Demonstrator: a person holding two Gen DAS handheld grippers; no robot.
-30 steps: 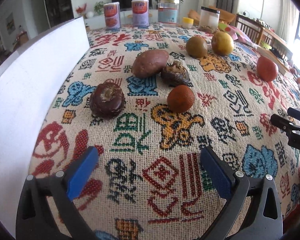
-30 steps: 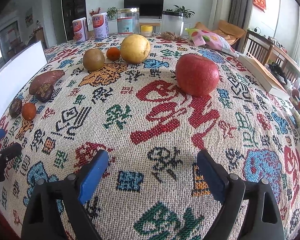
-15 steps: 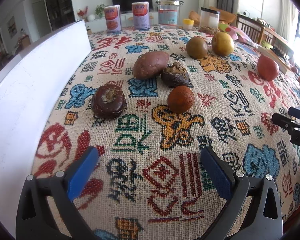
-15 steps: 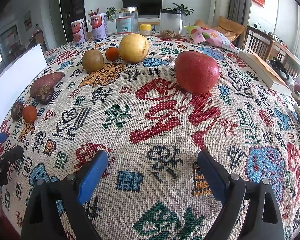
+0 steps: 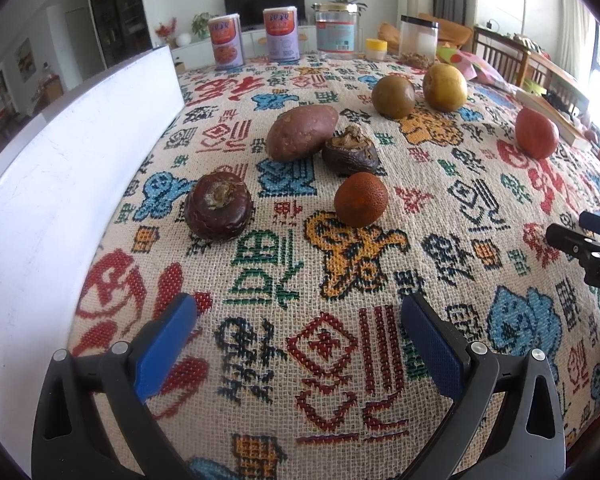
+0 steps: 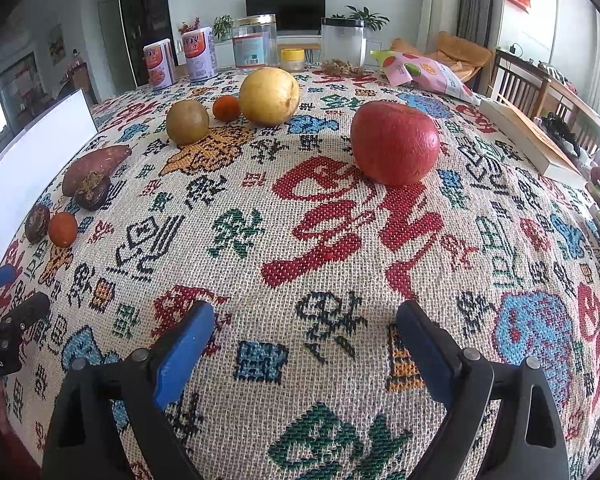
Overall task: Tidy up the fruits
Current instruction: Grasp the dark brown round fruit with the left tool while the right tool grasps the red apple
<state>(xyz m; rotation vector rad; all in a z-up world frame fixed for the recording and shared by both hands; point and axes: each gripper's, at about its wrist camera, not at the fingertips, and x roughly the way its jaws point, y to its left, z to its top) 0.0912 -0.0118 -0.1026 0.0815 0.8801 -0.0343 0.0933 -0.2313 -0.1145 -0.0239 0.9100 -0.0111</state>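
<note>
Hovering over the patterned worktop (image 6: 340, 240), left claw (image 5: 298, 334) and right claw (image 6: 304, 340) gape empty; red apple (image 6: 396, 142) sits far right, small orange fruit (image 5: 361, 199) ahead, likely awaiting sorting.

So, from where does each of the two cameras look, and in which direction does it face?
Left wrist view: sits on the left gripper, faces down across the patterned tablecloth at the small orange fruit; its own open blue fingers show.
Right wrist view: sits on the right gripper, faces the red apple; its open fingers show.
Shared: the apple, the orange fruit, and each other's gripper at the edge.
</note>
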